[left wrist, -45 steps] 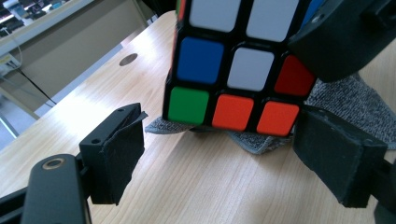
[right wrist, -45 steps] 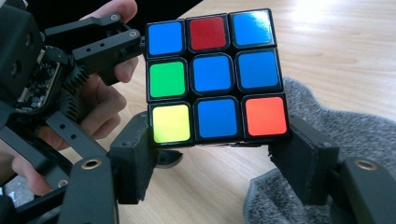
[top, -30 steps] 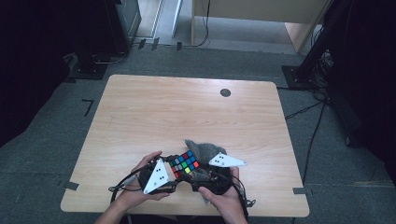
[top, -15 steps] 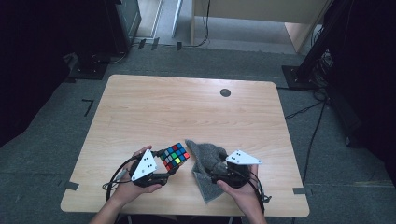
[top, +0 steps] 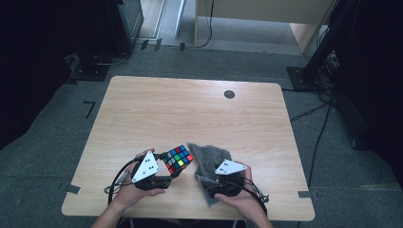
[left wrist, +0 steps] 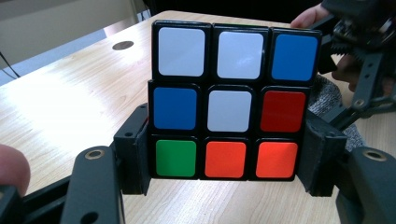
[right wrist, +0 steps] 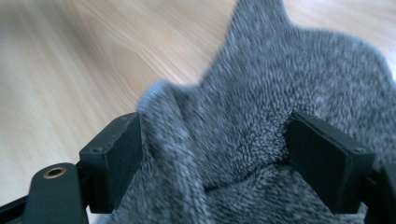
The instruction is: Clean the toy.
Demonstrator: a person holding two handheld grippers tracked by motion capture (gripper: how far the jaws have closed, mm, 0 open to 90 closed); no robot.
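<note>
one cube, one cloth, two grippers

there is one cube (top: 177, 158) and one grey cloth (top: 211, 160) on the desk (top: 199, 114), with one gripper in each of the person's two hands.

the cube is a three-by-three puzzle with black edges, scrambled. the face seen from the left gripper view (left wrist: 232, 100) reads white, white, blue on top; blue, white, red in the middle; green, orange, orange at the bottom. it sits near the front edge of the desk, left of the cloth and just beside it, tilted up. the left gripper (top: 167, 172) has its fingers (left wrist: 135, 151) clamped on the cube's bottom row, one on each side.

the cloth is fuzzy, mottled grey and bunched into folds (right wrist: 261, 121). it lies near the front edge, right of the cube, partly under the right hand. the right gripper (top: 212, 183) has the cloth between its fingers (right wrist: 112, 156); they have just been opening and stand apart, and whether they press the fabric i cannot tell.

one dark round spot (top: 229, 94) marks the far side of the desk.
</note>
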